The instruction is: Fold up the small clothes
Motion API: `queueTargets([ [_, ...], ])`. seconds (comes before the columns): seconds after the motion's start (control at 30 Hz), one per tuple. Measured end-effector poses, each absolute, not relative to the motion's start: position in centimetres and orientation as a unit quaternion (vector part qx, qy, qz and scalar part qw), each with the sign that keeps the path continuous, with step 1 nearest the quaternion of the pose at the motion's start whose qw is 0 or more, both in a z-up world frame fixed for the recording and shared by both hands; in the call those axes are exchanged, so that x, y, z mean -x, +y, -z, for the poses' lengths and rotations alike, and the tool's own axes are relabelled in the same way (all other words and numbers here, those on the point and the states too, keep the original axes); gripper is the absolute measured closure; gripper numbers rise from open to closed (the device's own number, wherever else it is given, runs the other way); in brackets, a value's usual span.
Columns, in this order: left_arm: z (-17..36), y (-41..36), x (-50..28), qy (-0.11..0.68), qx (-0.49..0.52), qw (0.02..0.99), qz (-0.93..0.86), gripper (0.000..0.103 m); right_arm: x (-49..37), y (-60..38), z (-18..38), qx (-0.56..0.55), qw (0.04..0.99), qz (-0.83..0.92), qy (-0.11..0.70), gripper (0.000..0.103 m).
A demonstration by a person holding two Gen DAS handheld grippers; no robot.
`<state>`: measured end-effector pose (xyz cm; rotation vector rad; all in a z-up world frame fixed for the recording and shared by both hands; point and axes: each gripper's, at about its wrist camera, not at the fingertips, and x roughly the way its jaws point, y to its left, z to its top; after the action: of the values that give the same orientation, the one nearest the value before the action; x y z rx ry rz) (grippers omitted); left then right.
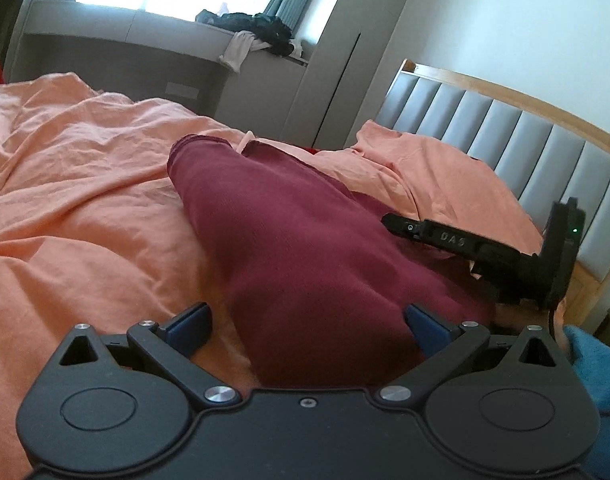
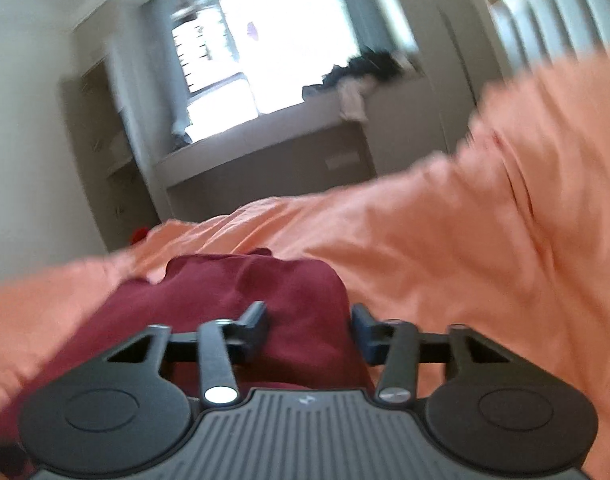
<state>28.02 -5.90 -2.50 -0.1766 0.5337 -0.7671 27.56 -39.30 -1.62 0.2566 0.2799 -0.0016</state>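
Note:
A dark red garment (image 1: pixel 297 240) lies lengthwise on the orange bed sheet (image 1: pixel 85 200). My left gripper (image 1: pixel 309 324) is open, its blue-padded fingers (image 1: pixel 193 324) wide apart at the garment's near end, with cloth between them. The right gripper shows in the left wrist view (image 1: pixel 389 222) at the garment's right edge, seen side-on. In the blurred right wrist view, the right gripper (image 2: pixel 311 328) is open with the red garment (image 2: pixel 241 292) lying between and below its fingers (image 2: pixel 255 320).
Orange pillow (image 1: pixel 437 176) and grey padded headboard (image 1: pixel 505 136) lie at the right. A window ledge (image 1: pixel 153 20) beyond the bed carries dark and white clothes (image 1: pixel 265 34). A blue cloth (image 1: pixel 597 364) shows at the right edge.

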Motion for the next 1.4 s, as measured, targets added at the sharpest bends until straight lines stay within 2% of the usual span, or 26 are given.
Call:
queueTargets([
  [0.1,2.7,-5.9,-27.7,0.250,0.079,0.892,0.368,0.000,-27.4,-36.3,1.2,0.003,0.991,0.010,0.134,0.078],
  [0.2,2.8,-5.8,-27.7,0.247,0.079,0.893,0.369,0.000,-27.2,-34.2,1.3,0.096,0.988,0.022,0.118,0.078],
  [0.37,2.9,-5.9,-27.7,0.246,0.078,0.893,0.369,0.000,-26.8,-31.7,1.9,0.183,0.978,0.027,0.098,0.077],
  [0.4,2.9,-5.9,-27.7,0.246,0.078,0.893,0.369,0.000,-26.7,-31.5,2.0,0.184,0.978,0.028,0.098,0.074],
  [0.47,3.0,-5.9,-27.7,0.245,0.077,0.893,0.370,0.000,-27.0,-32.0,1.8,0.160,0.981,0.029,0.106,0.062],
  [0.53,3.0,-5.9,-27.7,0.245,0.077,0.893,0.370,0.000,-27.4,-33.0,1.4,0.121,0.986,0.032,0.114,0.046],
  [0.67,3.0,-5.9,-27.7,0.244,0.077,0.894,0.369,0.000,-27.8,-37.6,0.9,-0.035,0.989,-0.007,0.141,0.028],
  [0.73,3.1,-5.9,-27.6,0.244,0.075,0.895,0.367,0.000,-28.3,-39.9,1.3,-0.125,0.979,-0.040,0.154,0.014],
  [0.77,3.1,-5.9,-27.6,0.243,0.073,0.895,0.366,0.000,-28.7,-41.1,1.5,-0.164,0.971,-0.058,0.163,0.012],
  [0.93,3.1,-6.0,-27.4,0.245,0.072,0.895,0.365,0.000,-29.9,-44.2,3.3,-0.295,0.932,-0.101,0.185,0.011],
  [1.27,2.7,-6.0,-27.5,0.257,0.075,0.894,0.359,0.000,-30.5,-42.1,3.9,-0.239,0.949,-0.080,0.191,0.025],
  [1.4,2.6,-6.0,-27.5,0.261,0.077,0.894,0.357,0.000,-30.0,-41.8,4.0,-0.242,0.950,-0.083,0.181,0.035],
])
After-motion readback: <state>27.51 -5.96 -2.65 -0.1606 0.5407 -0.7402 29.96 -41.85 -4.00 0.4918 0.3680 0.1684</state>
